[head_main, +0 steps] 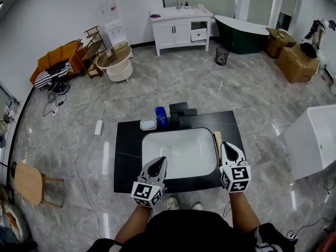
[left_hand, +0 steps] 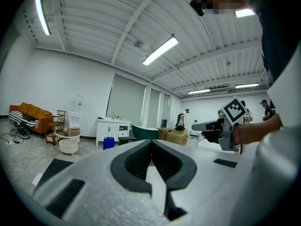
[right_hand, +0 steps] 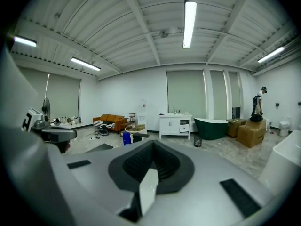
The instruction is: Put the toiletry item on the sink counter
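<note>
A black counter [head_main: 128, 151] holds a white sink basin [head_main: 179, 152] with a black faucet [head_main: 180, 114] behind it. Left of the faucet stand a blue cup [head_main: 161, 116] and a pale soap dish [head_main: 148, 124]. A thin wooden item [head_main: 217, 139] lies along the basin's right side. My left gripper [head_main: 159, 161] hovers over the basin's near left corner, shut and empty [left_hand: 151, 142]. My right gripper [head_main: 227, 147] hangs at the basin's near right corner, just beside the wooden item, shut with nothing between its fingers [right_hand: 151, 144].
A white vanity cabinet [head_main: 181, 28], a dark green bathtub [head_main: 241, 33] and cardboard boxes [head_main: 296, 62] stand at the back. A white tub [head_main: 315, 138] is at the right. A wooden stool [head_main: 31, 182], a power strip [head_main: 98, 127] and cables lie at the left.
</note>
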Motion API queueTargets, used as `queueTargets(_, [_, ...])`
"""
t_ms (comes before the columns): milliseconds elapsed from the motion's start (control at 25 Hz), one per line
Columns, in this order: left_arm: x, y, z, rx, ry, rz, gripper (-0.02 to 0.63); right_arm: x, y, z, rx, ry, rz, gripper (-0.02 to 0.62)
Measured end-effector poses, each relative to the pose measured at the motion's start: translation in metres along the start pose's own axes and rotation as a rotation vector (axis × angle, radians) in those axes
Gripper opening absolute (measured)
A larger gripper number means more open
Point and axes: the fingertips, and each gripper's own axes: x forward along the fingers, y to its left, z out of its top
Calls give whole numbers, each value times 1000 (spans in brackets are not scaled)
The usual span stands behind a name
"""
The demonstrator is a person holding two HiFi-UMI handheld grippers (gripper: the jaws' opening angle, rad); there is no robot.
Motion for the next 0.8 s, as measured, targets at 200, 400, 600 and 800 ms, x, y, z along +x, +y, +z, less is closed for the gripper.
queueTargets(200, [-5,6,3,12,0,8,7,1,16,4,-35,-8,25,3])
queueTargets(400, [-14,16,0,7,13,26,6,-1,23,5,-71,-3,26,5])
queueTargets(600, [-12,12,3,15,4,12,6,0,26,7,-92,-6,26,5])
queueTargets(800, [-11,8,6,23,7,-11,6,-3,38,24,-98,-22,53,5])
